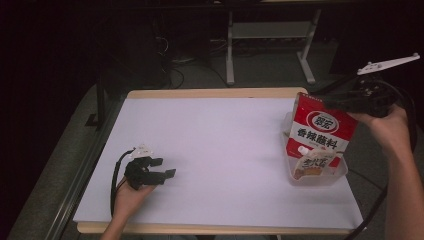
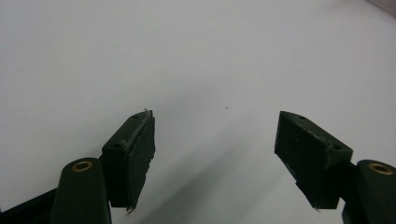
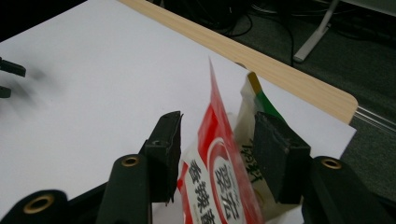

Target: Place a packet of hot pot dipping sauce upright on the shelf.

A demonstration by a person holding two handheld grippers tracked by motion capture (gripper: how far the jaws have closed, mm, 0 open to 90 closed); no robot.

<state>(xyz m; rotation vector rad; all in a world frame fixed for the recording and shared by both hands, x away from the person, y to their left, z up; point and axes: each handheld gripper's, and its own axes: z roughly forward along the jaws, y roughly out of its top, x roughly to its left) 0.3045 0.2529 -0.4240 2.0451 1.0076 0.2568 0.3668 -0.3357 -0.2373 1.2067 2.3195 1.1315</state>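
A red and white sauce packet (image 1: 320, 127) stands upright in a clear plastic tub (image 1: 340, 175) at the table's right side. A smaller cream pouch (image 1: 312, 162) leans in front of it. My right gripper (image 1: 330, 102) is at the packet's top edge. In the right gripper view the red packet (image 3: 219, 177) and a cream packet with a green stripe (image 3: 247, 107) rise between the jaws of that gripper (image 3: 217, 121), with a gap on the left side; it is open. My left gripper (image 1: 166, 167) rests low at the front left, open over bare white table (image 2: 215, 116).
The white sheet (image 1: 220, 145) covers a wooden tabletop (image 1: 210, 93) whose rim shows at the far and near edges. Behind the table are desk legs (image 1: 230, 50) and floor cables. The tub sits close to the right edge.
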